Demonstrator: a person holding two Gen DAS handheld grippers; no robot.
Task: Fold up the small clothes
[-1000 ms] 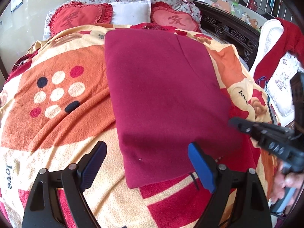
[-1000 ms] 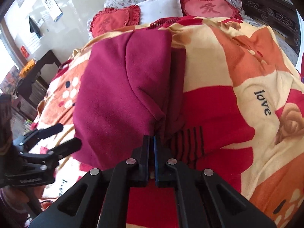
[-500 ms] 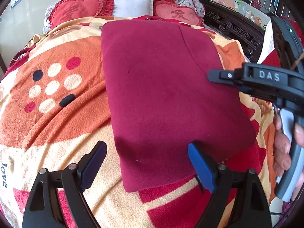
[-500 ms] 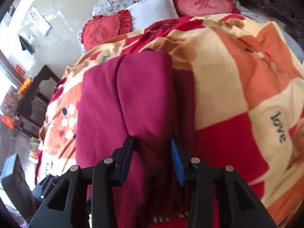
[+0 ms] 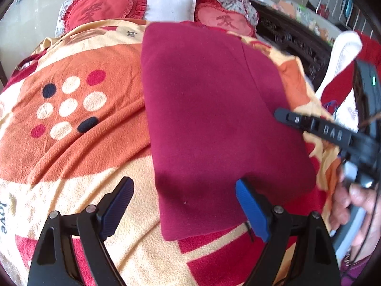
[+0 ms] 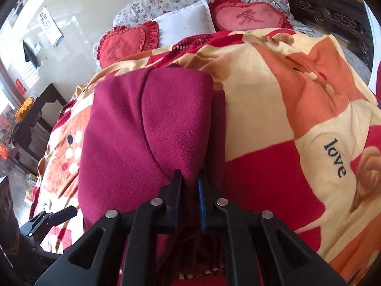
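Observation:
A dark red folded garment (image 5: 214, 119) lies flat on the patterned bed blanket (image 5: 71, 131). It also shows in the right wrist view (image 6: 147, 138). My left gripper (image 5: 185, 205) is open and empty, hovering over the garment's near left corner. My right gripper (image 6: 189, 186) is closed narrowly on the garment's near right edge, with cloth bunched between its fingers. The right gripper also shows at the garment's right edge in the left wrist view (image 5: 285, 116). The left gripper shows low on the left in the right wrist view (image 6: 59, 214).
Two red heart cushions (image 5: 100, 9) and a white pillow (image 5: 169, 6) lie at the head of the bed. A dark carved bed frame (image 5: 297, 45) runs along the right. White and red cloth (image 5: 343, 54) hangs beyond it. A dark cabinet (image 6: 35, 119) stands left of the bed.
My right gripper opened, moved forward along the garment's right edge, then closed again on the cloth. My left gripper stayed open over the near corner.

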